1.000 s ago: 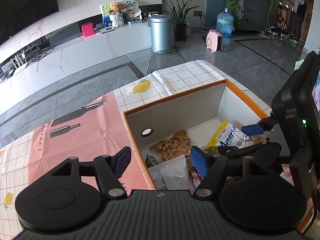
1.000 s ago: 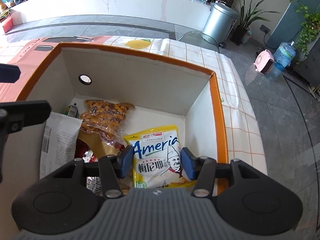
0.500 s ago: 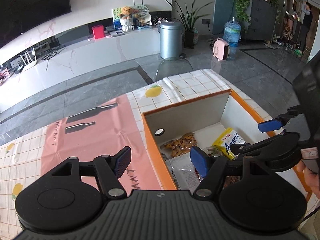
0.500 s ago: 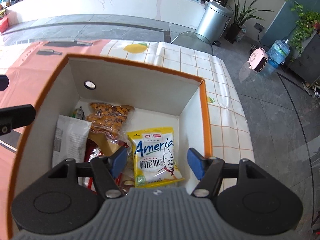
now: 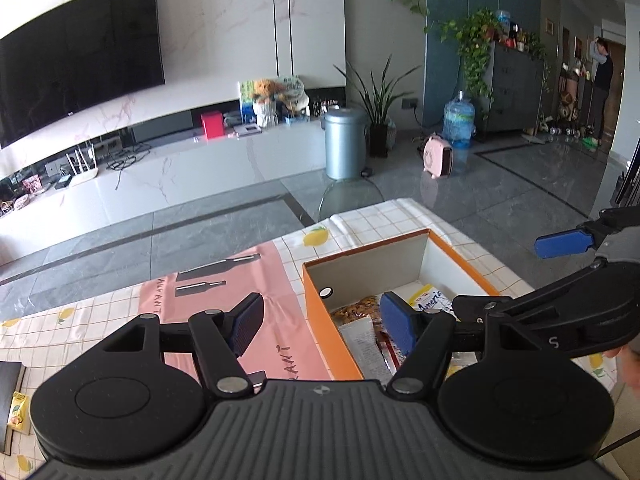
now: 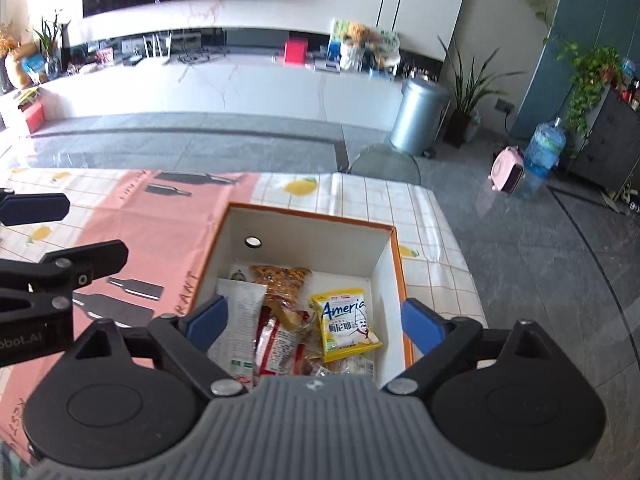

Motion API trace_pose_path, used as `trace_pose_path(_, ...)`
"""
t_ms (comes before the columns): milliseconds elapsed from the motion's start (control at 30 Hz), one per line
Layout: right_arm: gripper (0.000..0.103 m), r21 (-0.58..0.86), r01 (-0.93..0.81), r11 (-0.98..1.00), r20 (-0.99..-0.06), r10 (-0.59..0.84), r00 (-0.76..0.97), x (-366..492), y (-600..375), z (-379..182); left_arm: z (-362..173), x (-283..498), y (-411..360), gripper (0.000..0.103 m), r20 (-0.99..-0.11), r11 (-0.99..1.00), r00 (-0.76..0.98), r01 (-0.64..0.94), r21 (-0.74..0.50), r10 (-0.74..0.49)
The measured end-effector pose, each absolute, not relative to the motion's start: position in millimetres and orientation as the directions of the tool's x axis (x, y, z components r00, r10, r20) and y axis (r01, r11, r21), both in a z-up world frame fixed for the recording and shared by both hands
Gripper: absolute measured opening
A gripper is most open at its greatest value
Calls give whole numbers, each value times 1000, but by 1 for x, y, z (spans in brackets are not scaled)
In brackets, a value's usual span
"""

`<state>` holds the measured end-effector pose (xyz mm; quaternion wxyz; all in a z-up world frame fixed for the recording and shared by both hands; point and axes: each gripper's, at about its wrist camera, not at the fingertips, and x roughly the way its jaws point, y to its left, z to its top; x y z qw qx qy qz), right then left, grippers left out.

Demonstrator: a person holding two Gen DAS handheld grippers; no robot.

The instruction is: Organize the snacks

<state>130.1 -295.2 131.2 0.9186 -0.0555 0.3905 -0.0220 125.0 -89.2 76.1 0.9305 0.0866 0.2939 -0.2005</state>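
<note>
An orange box with white inner walls stands on the table and holds several snack packs. Among them are a yellow bag, a clear bag of nuts, a white packet and a red packet. My right gripper hangs well above the box; its jaws are opening, with nothing between them. My left gripper is open and empty, above the box's left wall. The yellow bag also shows there. Each gripper appears in the other's view: the right gripper and the left gripper.
A pink cloth printed with bottles covers the table left of the box. A small yellow carton lies beside a dark flat thing at the near left edge. Beyond the table's far edge are grey floor, a silver bin and a distant person.
Both grippers have risen and drawn back from the box, which now looks smaller. The right jaws have spread wide apart. The yellow bag stays lying in the box.
</note>
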Motion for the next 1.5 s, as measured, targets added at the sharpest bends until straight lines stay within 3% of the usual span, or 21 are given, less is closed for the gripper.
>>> trace_pose_path(267, 99, -56, 18, 998, -618, -49, 785, 47, -275, 145, 84, 69, -57, 83, -535, 943, 799, 333, 14, -275)
trace_pose_path(367, 99, -31, 51, 998, -609, -60, 791, 22, -271, 137, 77, 55, -43, 91, -526, 970, 830, 240, 32, -188)
trace_pose_path(467, 99, 9, 76, 997, -606, -55, 793, 0, -267, 127, 66, 45, -31, 91, -528, 985, 843, 160, 59, -105)
trace_pose_path(733, 99, 26, 139, 990, -577, -99, 811, -41, -251, 100, 35, 25, -18, 91, -565, 986, 820, 155, 67, -91)
trace_pose_path(1500, 99, -11, 169, 986, -695, -129, 707, -32, -252, 38, -24, 21, -29, 91, -682, 966, 725, 232, 110, -97)
